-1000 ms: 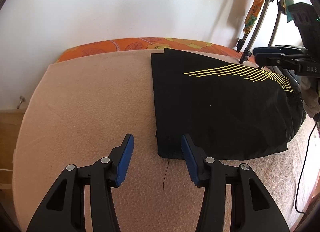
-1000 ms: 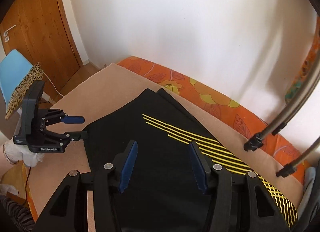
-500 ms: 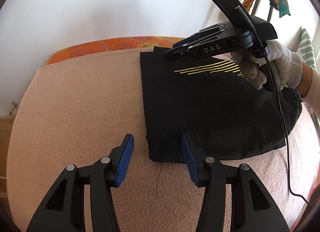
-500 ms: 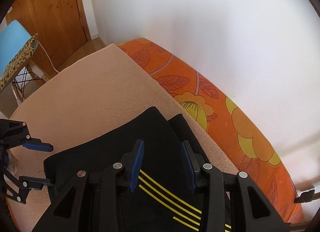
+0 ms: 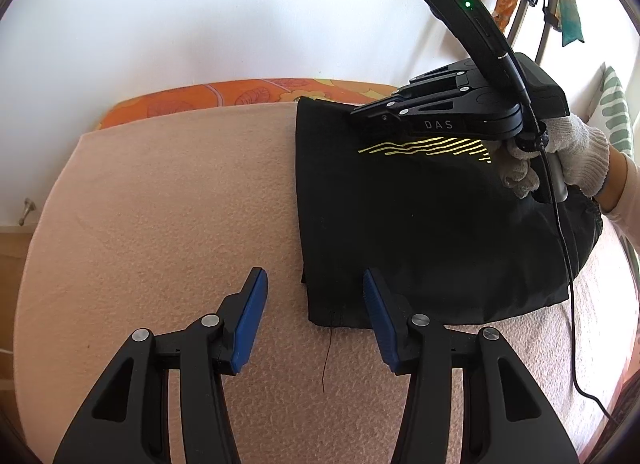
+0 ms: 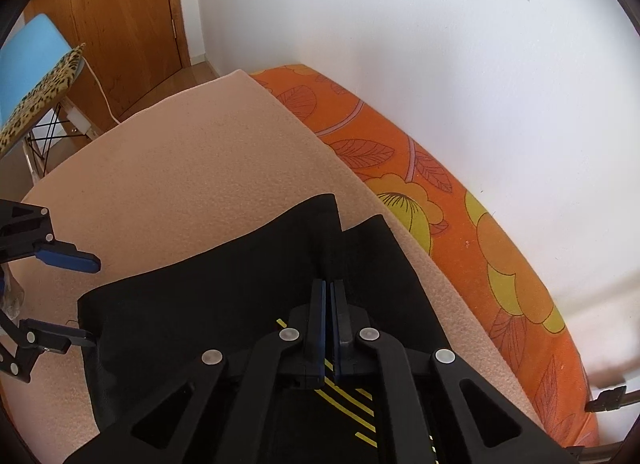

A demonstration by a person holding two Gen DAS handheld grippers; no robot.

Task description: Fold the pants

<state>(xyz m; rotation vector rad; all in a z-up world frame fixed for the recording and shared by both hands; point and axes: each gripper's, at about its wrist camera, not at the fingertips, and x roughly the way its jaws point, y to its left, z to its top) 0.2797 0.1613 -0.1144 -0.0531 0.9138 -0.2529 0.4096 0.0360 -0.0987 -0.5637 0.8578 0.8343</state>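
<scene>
- Pretty sure I'm in somebody's bedroom, so a home, not a lab.
- I'm working over a bed [image 5: 152,199]: soft peach blanket on top, loud orange flowered sheet [image 6: 460,232] poking out along the wall [image 6: 400,43] side.
- Plain white wall, no benches or racks anywhere.
- Wooden door [image 6: 120,3] in the corner, wood floor by it.
- Blue chair [image 6: 24,63] with a leopard-print cushion [image 6: 40,99] next to the door, very living-space.
- Metal stand [image 5: 532,3] at the far end with bits of cloth hanging off it.
- Striped pillow [image 5: 612,111] at the edge of my left view.
</scene>
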